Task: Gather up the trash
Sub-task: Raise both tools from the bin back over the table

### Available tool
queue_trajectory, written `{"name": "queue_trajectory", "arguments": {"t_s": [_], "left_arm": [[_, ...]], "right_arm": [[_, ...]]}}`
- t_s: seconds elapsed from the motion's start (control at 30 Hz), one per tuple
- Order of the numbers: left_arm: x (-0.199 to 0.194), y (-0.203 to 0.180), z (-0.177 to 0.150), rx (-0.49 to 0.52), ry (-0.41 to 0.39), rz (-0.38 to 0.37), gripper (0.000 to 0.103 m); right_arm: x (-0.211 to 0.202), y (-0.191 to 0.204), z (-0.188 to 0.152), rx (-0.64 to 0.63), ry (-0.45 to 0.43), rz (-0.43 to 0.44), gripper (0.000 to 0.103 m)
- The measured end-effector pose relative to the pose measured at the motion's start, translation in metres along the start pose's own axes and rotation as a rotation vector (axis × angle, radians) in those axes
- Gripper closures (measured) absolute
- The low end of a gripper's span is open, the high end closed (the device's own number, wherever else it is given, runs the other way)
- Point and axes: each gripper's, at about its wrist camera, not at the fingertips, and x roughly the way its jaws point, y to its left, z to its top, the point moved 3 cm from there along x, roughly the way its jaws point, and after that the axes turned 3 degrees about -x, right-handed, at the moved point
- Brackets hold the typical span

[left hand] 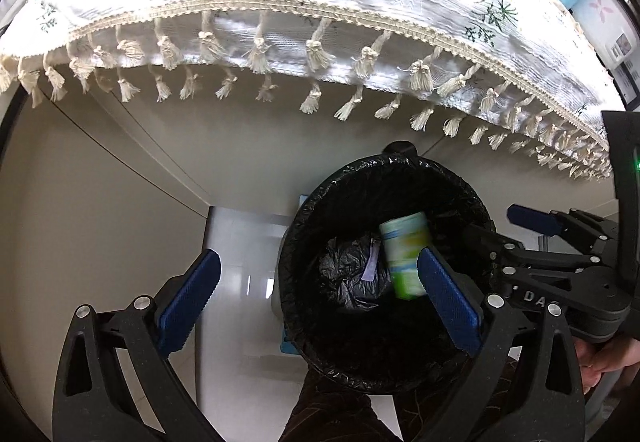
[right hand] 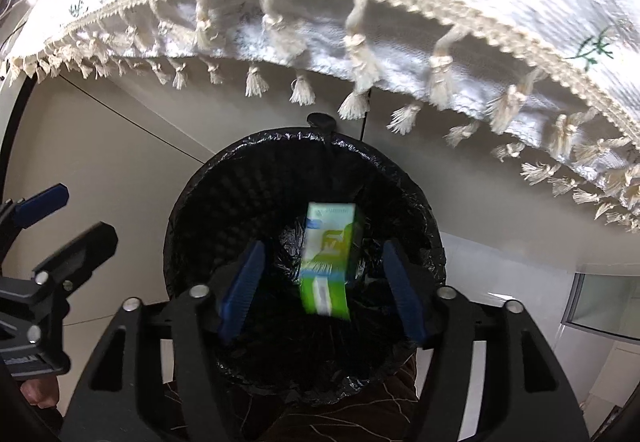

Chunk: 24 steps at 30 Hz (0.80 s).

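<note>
Blurred green carton point(right hand: 328, 260), long axis upright, inside bin point(right hand: 192, 210)

The left gripper point(left hand: 318, 300) points downward, its two blue-padded fingers point(left hand: 188, 300) spread wide with nothing between them. The right gripper point(right hand: 322, 296) also points down, its jaws parted and empty, the blue pads point(right hand: 242, 292) set well apart. The two grippers sit side by side, close together: in the left wrist view the right gripper point(left hand: 560, 262) reaches in from the right edge, and in the right wrist view the left gripper point(right hand: 44, 242) shows at the left edge. A bare hand point(left hand: 608, 358) grips the right gripper's handle; fingers point(right hand: 38, 392) of the other hand show beneath the left gripper.
</note>
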Motion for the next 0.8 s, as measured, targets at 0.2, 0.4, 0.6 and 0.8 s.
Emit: {"name": "queue_trajectory", "arguments": {"t_s": [0.2,0.4,0.6,0.8], "left_arm": [[-0.007,-0.007,0.009,0.025,-0.013,0.020,0.006],[-0.027,-0.007,0.024,0.013,-0.029,0.018,0.006],[-0.056,-0.011,0.040,0.019,-0.054,0.019,0.006],[-0.093,-0.018,0.055,0.033,-0.092,0.020,0.006]], "right_arm": [[-0.021,-0.003,0.002,-0.012,-0.045,-0.020,0.027],[-0.057,-0.007,0.011,-0.016,-0.104,-0.040,0.014],[-0.104,-0.011,0.020,-0.001,-0.169,-0.056,0.012],[-0.148,-0.016,0.029,-0.004,-0.224,-0.077,0.012]]}}
